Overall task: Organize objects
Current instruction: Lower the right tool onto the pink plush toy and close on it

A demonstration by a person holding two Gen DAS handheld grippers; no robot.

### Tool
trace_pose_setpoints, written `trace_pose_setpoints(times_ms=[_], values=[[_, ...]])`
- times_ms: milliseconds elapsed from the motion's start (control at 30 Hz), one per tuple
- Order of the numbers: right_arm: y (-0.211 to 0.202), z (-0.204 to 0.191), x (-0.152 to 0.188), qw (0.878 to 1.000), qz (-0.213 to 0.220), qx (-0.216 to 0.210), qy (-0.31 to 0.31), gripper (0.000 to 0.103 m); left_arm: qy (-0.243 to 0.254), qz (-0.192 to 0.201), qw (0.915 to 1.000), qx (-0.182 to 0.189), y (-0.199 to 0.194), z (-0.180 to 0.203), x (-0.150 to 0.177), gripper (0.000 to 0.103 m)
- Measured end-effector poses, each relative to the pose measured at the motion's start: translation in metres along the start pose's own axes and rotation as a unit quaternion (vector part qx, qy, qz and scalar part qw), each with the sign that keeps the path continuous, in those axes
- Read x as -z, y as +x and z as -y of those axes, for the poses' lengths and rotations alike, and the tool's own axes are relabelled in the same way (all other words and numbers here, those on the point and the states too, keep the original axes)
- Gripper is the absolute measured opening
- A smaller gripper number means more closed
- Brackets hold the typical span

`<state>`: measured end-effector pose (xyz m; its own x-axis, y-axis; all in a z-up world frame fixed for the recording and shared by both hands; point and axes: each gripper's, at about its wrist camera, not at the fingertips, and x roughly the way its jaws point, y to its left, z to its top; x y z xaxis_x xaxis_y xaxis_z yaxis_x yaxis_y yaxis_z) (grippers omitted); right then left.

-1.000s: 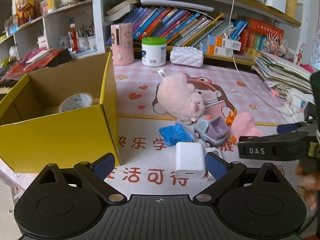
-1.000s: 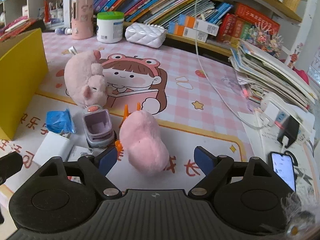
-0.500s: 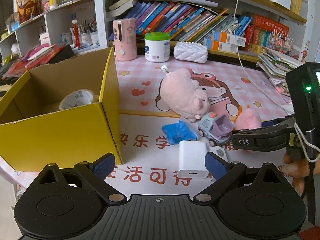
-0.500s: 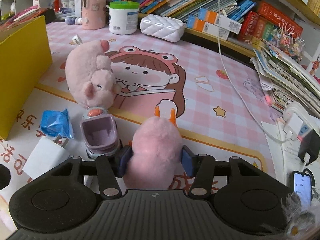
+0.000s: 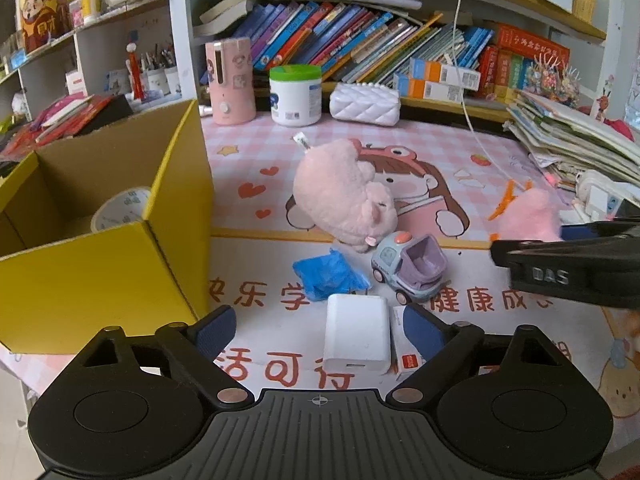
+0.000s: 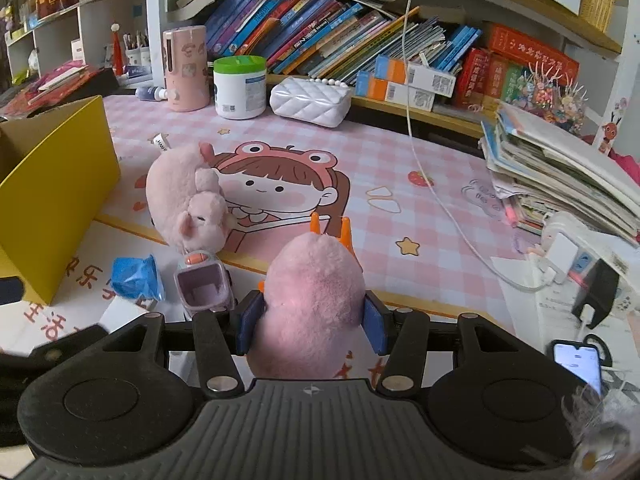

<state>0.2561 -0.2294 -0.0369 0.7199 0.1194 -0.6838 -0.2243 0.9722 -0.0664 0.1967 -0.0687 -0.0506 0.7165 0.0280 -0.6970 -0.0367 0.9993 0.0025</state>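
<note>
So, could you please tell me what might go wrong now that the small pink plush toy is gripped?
The right hand-held gripper pinches the small pink plush toy with orange feet by soft fur, so it could slip out. Carried toward the yellow cardboard box, it might knock the lilac toy truck.

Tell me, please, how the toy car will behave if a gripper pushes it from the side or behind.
The toy car stands on wheels, so a push from behind would probably roll it off. From the side it may skid or tip. It looks like hollow plastic, likely light and stiff.
</note>
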Motion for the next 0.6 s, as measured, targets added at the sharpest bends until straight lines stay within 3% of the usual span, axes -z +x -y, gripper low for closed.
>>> trace_pose_setpoints(times_ms=[433, 600], values=[[-0.015, 0.012, 0.008, 1.0, 0.011, 0.008, -0.003, 0.05, 0.004, -0.004, 1.0, -0.006, 0.012, 0.012, -0.002, 0.086], [-0.013, 0.014, 0.011, 1.0, 0.006, 0.006, -0.002, 0.05, 0.005, -0.02, 0.9997, -0.016, 0.018, 0.012, 0.0, 0.077]])
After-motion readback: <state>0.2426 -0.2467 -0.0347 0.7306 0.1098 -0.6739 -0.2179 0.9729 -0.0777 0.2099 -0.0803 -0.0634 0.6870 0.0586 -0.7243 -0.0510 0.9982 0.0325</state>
